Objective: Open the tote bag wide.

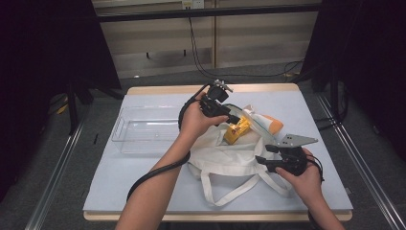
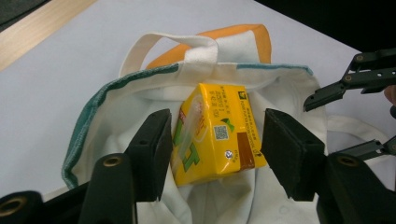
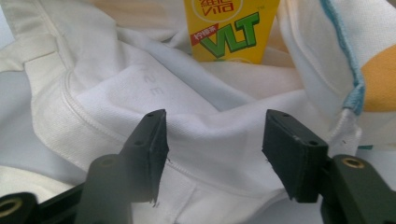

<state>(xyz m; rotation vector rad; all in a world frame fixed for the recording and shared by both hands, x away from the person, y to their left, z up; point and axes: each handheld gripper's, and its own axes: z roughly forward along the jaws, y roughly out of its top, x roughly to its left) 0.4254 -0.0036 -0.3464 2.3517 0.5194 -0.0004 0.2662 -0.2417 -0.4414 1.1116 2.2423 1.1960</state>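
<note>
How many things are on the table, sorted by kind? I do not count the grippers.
Yellow drink carton: 1
White cloth tote bag: 1
Clear plastic tray: 1
Total: 3

Carton (image 1: 238, 130) in bag (image 1: 225, 155), tray (image 1: 143, 128) to its left

We see a yellow drink carton (image 2: 215, 135) with green lettering and a brown panel. It lies in our white tote bag (image 2: 140, 100), trimmed teal with orange patches.
</note>
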